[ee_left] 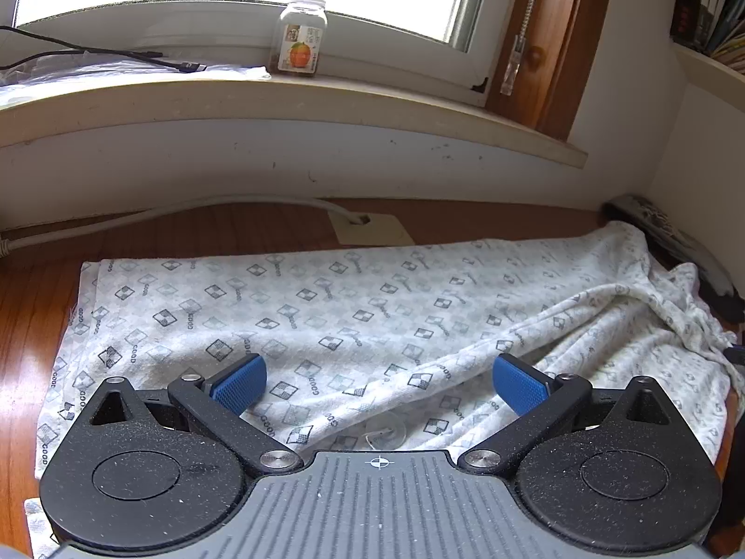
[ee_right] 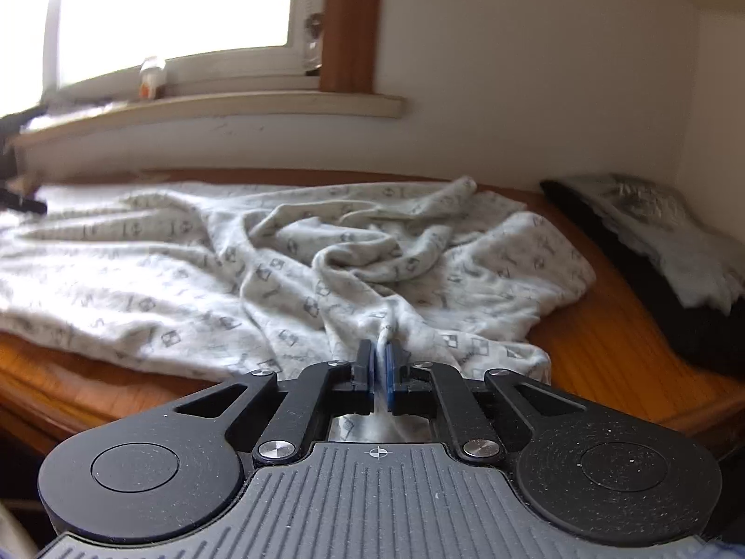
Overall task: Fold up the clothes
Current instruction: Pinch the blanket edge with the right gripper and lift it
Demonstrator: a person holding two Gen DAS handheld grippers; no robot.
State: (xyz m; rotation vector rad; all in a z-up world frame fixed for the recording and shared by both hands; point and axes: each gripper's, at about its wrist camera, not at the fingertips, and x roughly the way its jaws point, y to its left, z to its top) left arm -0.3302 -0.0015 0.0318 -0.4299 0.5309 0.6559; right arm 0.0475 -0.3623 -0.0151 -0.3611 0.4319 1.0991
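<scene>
A white garment (ee_left: 326, 316) printed with grey checkered squares lies on the wooden table (ee_left: 28, 307). Its left part is flat; the right part is bunched into ridges. My left gripper (ee_left: 379, 384) hovers open just above the near edge of the cloth, blue pads (ee_left: 240, 384) wide apart with nothing between them. In the right wrist view the same garment (ee_right: 288, 251) is rumpled in the middle. My right gripper (ee_right: 382, 363) is shut on a fold of its near edge, with cloth pinched between the blue pads.
A windowsill (ee_left: 279, 98) runs along the back with a small bottle (ee_left: 301, 35) and a black cable (ee_left: 93, 53). A white cable (ee_left: 163, 214) crosses the table's far edge. A dark and white bundle (ee_right: 652, 251) lies at the right by the wall.
</scene>
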